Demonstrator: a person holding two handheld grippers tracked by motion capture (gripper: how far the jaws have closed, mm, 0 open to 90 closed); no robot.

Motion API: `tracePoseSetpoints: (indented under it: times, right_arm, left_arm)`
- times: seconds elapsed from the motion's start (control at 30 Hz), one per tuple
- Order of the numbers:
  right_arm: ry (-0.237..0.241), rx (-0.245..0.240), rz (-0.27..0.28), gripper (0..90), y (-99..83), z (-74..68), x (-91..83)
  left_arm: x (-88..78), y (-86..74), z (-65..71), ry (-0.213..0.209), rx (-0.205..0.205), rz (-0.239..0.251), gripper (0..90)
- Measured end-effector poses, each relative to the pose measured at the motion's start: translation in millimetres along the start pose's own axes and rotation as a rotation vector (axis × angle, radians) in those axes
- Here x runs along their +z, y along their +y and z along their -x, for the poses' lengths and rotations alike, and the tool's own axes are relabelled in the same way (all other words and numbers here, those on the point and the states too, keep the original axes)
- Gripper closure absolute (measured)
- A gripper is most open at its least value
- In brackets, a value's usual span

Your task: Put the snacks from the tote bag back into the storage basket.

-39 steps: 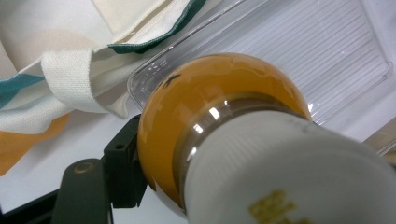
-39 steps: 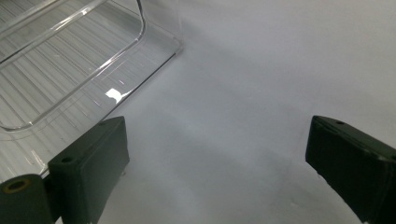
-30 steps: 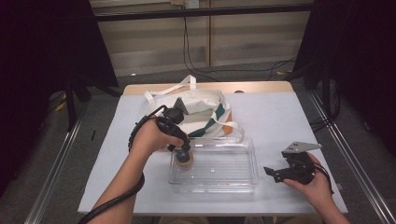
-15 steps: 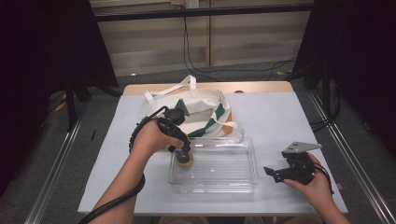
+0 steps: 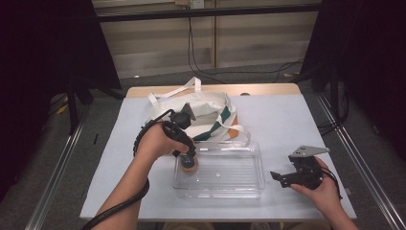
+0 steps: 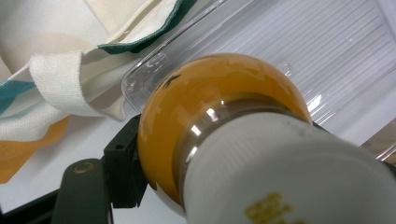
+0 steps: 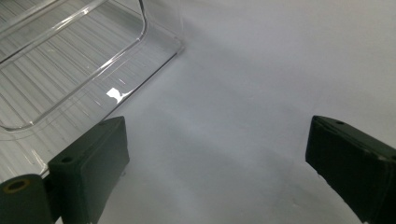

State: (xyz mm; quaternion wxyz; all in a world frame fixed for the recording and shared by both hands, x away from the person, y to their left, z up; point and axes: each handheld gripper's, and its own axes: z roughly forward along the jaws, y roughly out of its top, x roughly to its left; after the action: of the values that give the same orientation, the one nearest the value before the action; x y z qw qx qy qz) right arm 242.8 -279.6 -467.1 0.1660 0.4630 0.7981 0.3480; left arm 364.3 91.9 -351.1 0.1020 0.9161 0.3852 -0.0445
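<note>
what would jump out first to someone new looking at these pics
The orange light bulb, clamped in the left gripper over the near left corner of the clear plastic tray. Next, the cream tote bag lying behind the tray, and the right gripper open at the tray's right.

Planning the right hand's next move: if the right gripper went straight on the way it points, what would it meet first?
Probably the clear tray: the open right gripper aims over bare table beside the tray's near corner, though depth is unclear.

An orange bulb (image 6: 205, 112) with a white base sat clamped between the left gripper (image 6: 196, 186) jaws, above the near corner of a clear ribbed tray (image 6: 299, 51). A cream tote bag (image 6: 70, 51) lay just beside that corner.
</note>
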Motion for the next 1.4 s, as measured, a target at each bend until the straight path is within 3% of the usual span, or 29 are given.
tracePoseSetpoints:
  times: [0.57, 0.6, 1.4]
  right_arm:
    - [0.004, -0.003, -0.001, 5.6, -0.2, 0.3, 0.7]
    - [0.005, -0.004, -0.001, 5.6, -0.2, 0.3, 0.8]
    - [0.007, -0.010, -0.006, 5.6, -0.1, -1.2, 1.5]
  left_arm:
    - [3.4, 1.4, 2.7, 0.022, 0.033, -0.016, 29.9]
    - [3.7, 1.7, 1.8, 0.021, 0.052, -0.021, 29.9]
    - [9.1, 0.4, 3.1, 0.023, 0.044, 0.005, 29.3]
